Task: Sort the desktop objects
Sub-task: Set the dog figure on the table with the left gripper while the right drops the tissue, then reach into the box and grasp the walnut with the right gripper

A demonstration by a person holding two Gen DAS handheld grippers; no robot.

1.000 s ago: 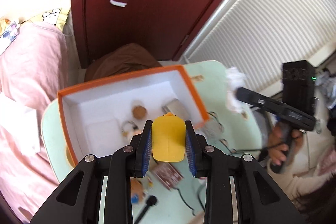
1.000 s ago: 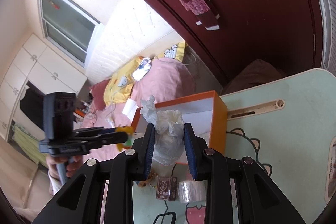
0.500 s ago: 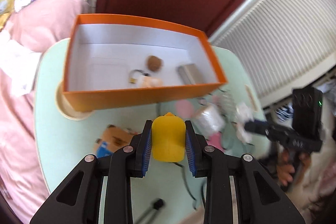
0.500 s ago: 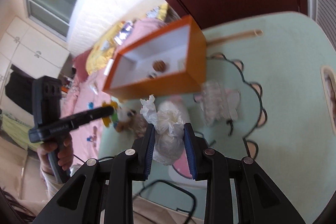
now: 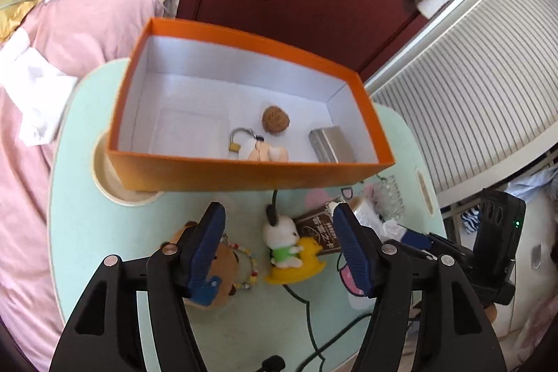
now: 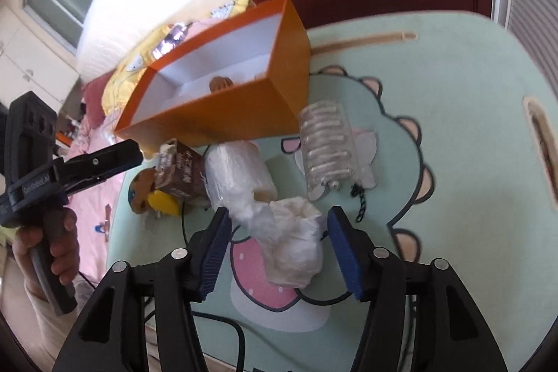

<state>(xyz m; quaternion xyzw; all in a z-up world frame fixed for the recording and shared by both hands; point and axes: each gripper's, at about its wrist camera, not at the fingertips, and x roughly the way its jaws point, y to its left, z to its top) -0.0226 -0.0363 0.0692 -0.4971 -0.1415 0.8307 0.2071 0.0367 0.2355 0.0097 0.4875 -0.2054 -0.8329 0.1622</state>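
Note:
An orange box (image 5: pixel 209 175) with a white inside stands on the pale green table (image 5: pixel 80 222); it holds a walnut (image 5: pixel 275 119), a silver tin (image 5: pixel 329 147) and a small keychain figure (image 5: pixel 263 152). My left gripper (image 5: pixel 279 253) is open above a yellow duck toy with a white plush rabbit (image 5: pixel 291 250) lying on the table. My right gripper (image 6: pixel 279 250) is open around a crumpled white tissue (image 6: pixel 296 250) that rests on the table. The orange box also shows in the right wrist view (image 6: pixel 223 114).
A brown bear plush with a bead chain (image 5: pixel 223 264), a brown carton (image 5: pixel 319 227), a roll of clear bags (image 6: pixel 237 173) and a clear hair claw (image 6: pixel 326 142) lie near the box. A black cable (image 5: pixel 314 333) runs along the front edge. A pink bed (image 5: pixel 52 58) lies left.
Both grippers came down to the table and opened. The yellow duck toy left the left gripper and lies on the table. The tissue left the right gripper and rests between its fingers.

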